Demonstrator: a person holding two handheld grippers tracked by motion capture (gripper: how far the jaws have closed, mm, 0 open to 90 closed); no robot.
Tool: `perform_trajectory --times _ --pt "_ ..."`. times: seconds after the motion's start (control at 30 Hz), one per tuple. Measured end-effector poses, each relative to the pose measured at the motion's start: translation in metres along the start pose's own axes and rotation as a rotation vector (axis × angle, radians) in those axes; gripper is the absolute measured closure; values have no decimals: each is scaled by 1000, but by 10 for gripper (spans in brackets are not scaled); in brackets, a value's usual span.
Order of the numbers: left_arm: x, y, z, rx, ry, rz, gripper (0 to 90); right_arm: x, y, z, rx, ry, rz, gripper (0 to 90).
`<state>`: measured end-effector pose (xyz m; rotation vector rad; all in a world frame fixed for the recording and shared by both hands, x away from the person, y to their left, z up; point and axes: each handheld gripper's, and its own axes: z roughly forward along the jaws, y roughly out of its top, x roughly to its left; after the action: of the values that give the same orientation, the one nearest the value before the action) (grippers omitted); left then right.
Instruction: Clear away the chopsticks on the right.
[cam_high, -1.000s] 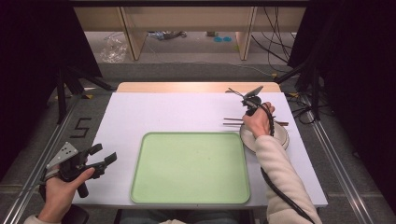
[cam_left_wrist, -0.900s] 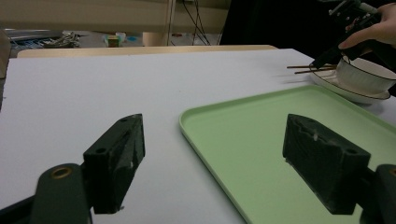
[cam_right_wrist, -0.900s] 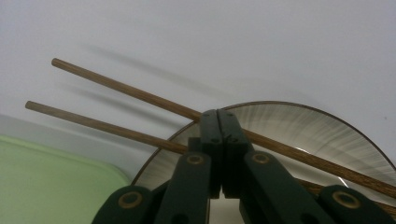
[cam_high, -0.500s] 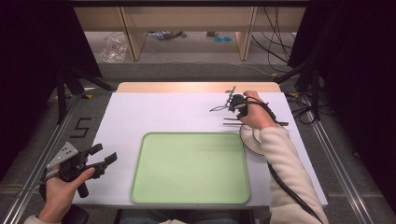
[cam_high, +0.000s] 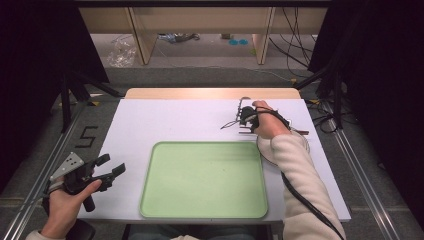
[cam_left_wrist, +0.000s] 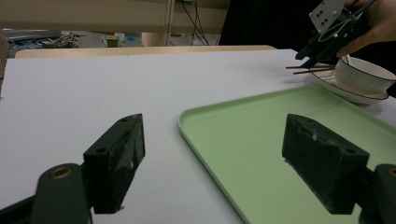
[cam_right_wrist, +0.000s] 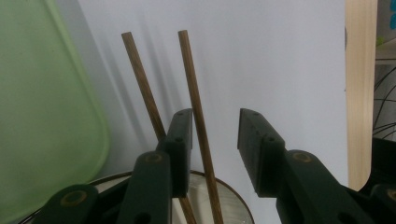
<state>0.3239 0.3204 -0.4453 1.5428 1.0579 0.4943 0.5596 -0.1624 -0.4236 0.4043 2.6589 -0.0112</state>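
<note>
While the white table sheet (cam_high: 175, 125) covers a wooden tabletop (cam_high: 210, 93) in a dark-curtained room, we see the left gripper (cam_high: 112, 172) gaping at the near-left edge, beside the green tray (cam_high: 200, 180). Right gripper (cam_high: 241, 116) gapes over two wooden chopsticks (cam_right_wrist: 194, 93), one between its jaws, above a white bowl (cam_left_wrist: 362, 74) on a saucer (cam_left_wrist: 348, 93).

Your table (cam_high: 175, 122) has a white top with a pale wooden strip (cam_high: 200, 93) along its far edge. Lying flat on it, near you, is a light green tray (cam_high: 205, 181); to the tray's right a white plate (cam_left_wrist: 348, 91) carries a bowl (cam_left_wrist: 362, 74), and two dark chopsticks (cam_right_wrist: 196, 107) jut from it over the white surface
</note>
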Motion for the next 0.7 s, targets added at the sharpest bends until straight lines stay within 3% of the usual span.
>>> perform_trajectory --times 0.07,0.13,0.23,0.7 --pt "0 0 0 0 0 0 212 -1 0 2 8 -7 -20 673" --pt "0 0 0 -1 -1 0 213 0 1 5 12 6 -8 677" --pt "0 0 0 1 -1 0 216 -2 1 8 25 -2 -49 681" --pt "0 0 0 0 -1 -1 219 -3 7 15 40 20 -41 764"
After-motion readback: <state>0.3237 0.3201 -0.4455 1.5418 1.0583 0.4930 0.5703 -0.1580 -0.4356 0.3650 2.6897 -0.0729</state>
